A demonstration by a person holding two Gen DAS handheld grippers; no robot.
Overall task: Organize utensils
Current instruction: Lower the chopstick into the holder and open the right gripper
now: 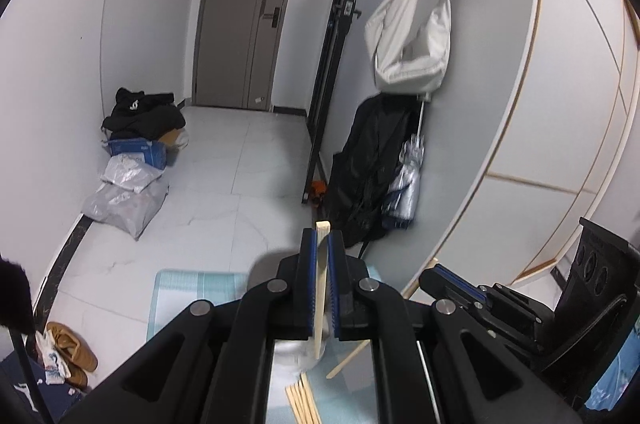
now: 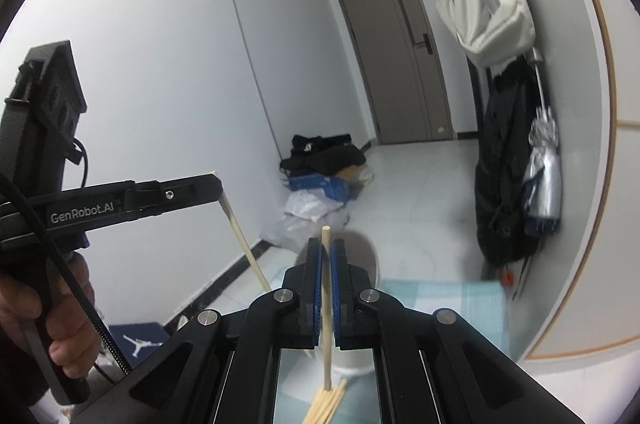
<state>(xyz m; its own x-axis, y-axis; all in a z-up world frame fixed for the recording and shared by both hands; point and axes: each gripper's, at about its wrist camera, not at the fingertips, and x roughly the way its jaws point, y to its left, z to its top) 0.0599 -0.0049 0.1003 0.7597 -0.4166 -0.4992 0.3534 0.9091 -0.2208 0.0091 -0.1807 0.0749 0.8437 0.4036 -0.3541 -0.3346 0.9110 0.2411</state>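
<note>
My left gripper point(image 1: 322, 238) is shut on a pale wooden chopstick point(image 1: 320, 288) that stands upright between its blue pads. In the right wrist view that gripper point(image 2: 218, 184) is at the left, held by a hand point(image 2: 36, 308), and its chopstick point(image 2: 244, 244) slants downward. My right gripper point(image 2: 326, 250) is shut on a second chopstick point(image 2: 327, 324), also upright. Below both sit a white cup point(image 2: 354, 360) and several loose chopsticks point(image 2: 324, 404) on a light-blue mat point(image 2: 440, 300). In the left wrist view the right gripper point(image 1: 431, 274) shows at the right, above the loose chopsticks point(image 1: 302, 402).
Bags and a blue box point(image 1: 138, 152) lie on the tiled floor by the left wall. A black coat point(image 1: 368, 164), a folded umbrella point(image 1: 408, 184) and a white bag point(image 1: 412, 36) hang on the right wall. Brown shoes point(image 1: 74, 348) lie at lower left. A door point(image 1: 248, 20) stands behind.
</note>
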